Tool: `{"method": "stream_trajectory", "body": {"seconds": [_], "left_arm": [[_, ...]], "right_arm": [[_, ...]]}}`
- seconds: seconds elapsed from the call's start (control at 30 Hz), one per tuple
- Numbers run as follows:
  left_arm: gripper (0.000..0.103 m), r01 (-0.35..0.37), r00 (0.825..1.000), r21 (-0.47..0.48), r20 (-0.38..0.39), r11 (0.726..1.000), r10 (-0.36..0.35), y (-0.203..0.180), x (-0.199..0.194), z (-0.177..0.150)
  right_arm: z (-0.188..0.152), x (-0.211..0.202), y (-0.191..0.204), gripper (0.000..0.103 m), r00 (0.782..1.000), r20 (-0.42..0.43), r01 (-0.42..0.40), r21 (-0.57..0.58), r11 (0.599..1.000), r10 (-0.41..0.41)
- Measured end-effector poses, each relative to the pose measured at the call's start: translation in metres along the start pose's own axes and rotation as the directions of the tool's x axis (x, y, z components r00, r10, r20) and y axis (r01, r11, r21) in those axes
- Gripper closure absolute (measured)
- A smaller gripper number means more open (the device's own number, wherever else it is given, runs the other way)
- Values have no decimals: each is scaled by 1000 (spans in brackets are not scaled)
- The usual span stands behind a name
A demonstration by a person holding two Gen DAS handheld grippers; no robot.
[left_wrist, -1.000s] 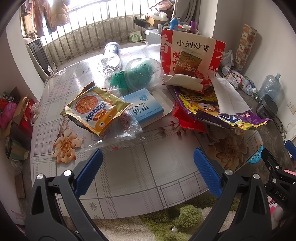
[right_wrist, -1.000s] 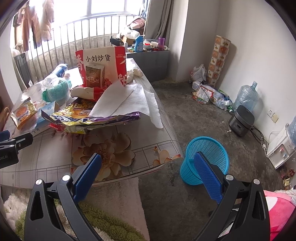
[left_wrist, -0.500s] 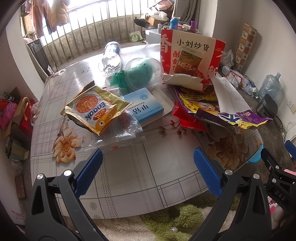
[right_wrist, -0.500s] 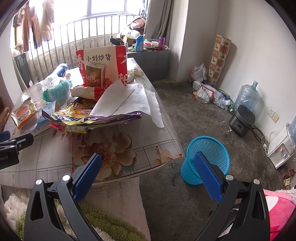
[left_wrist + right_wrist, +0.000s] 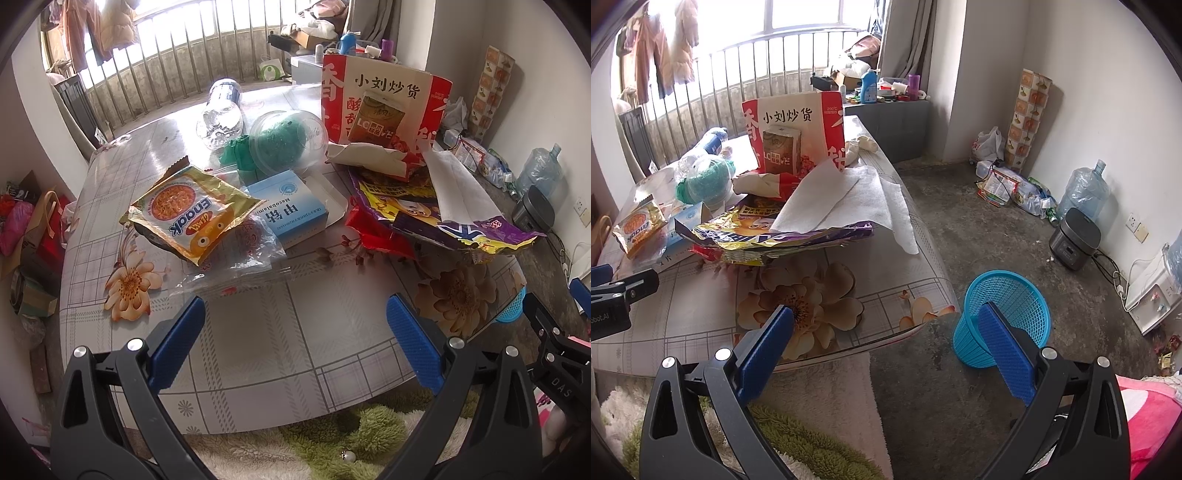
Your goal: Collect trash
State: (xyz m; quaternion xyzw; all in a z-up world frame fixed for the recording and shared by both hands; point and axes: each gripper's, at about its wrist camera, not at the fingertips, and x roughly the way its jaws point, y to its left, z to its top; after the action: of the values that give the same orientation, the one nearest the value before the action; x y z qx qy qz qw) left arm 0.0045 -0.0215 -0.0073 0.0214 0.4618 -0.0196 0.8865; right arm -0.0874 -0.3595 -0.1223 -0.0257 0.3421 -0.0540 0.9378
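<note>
Both grippers are hanging off the near edge of the table (image 5: 258, 369), and both are standing wide apart with nothing between their blue pads. The left gripper (image 5: 295, 339) is facing the bare near strip of the tabletop; the right gripper (image 5: 886, 347) is sitting over the near right corner, with the blue basket (image 5: 1004, 295) on the floor just beyond that corner.

The trash is lying ahead of both, across the middle of the table. Nearest the left gripper is a clear plastic bag (image 5: 240, 258), ahead and slightly to its left, with the snack packet (image 5: 192, 210) resting on it, its long axis running diagonally toward the far left. A blue box (image 5: 291, 206) is touching the packet's right side. Further right, the purple wrapper (image 5: 775, 232) is lying crosswise under a white paper sheet (image 5: 849, 199); I'd judge the right gripper nearer to that. At the far side, a red bag (image 5: 384, 99) is standing upright, beside a clear dome lid (image 5: 288, 140) and a bottle (image 5: 221, 110).
</note>
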Motion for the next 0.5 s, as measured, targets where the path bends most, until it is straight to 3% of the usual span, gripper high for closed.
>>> {"method": "stream_trajectory", "body": {"seconds": [0.5], "left_arm": [[9,28,1000,5,4,1000,-28,2,1,1]], "right_arm": [[6,-5,-3,6,1000,26,-6,48,999,4]]}}
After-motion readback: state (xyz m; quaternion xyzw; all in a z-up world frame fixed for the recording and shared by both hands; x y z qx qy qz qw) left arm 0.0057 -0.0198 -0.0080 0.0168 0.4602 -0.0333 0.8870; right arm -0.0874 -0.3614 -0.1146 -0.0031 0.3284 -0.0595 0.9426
